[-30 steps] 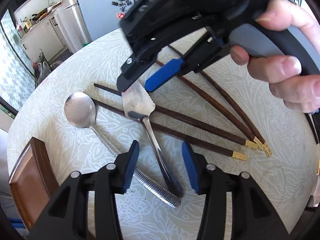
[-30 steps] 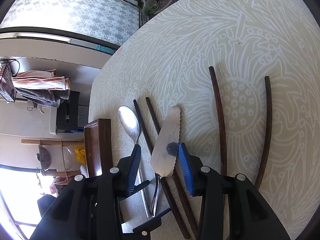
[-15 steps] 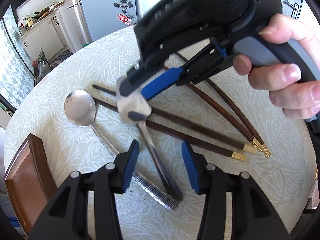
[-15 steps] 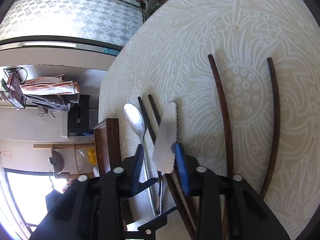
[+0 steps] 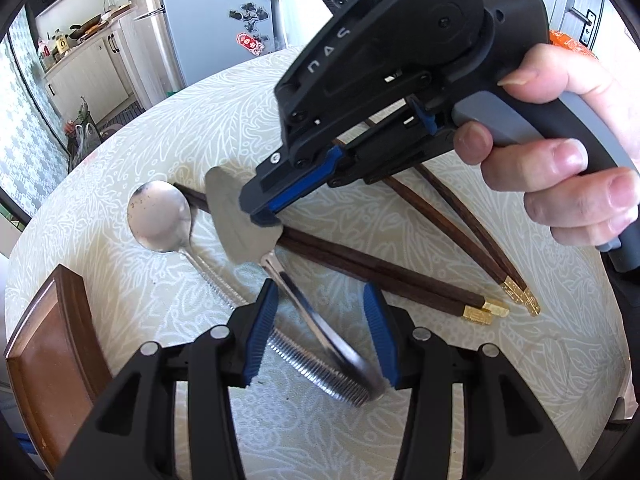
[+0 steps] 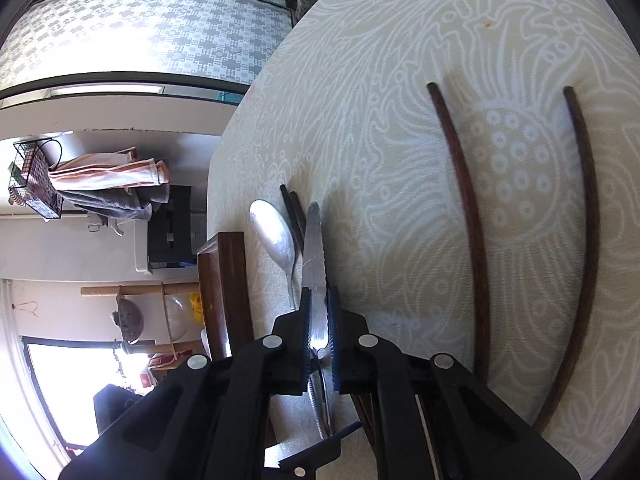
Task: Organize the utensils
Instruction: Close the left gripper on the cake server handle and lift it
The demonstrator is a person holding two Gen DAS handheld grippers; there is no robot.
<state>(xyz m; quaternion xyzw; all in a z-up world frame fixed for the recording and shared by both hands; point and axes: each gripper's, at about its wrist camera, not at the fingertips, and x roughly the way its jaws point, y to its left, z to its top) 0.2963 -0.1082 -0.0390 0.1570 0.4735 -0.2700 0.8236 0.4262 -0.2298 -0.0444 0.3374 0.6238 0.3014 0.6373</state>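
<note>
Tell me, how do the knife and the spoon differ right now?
The knife is pinched by its serrated blade in the right gripper; nothing holds the spoon. The knife's blade is flat and pointed; the spoon's bowl is rounded. The knife's handle looks smooth, the spoon's ridged. Both are shiny metal.

Right gripper (image 6: 319,312) fingers clamped tight, angled downward; left gripper (image 5: 320,332) fingers spread wide, low.
</note>
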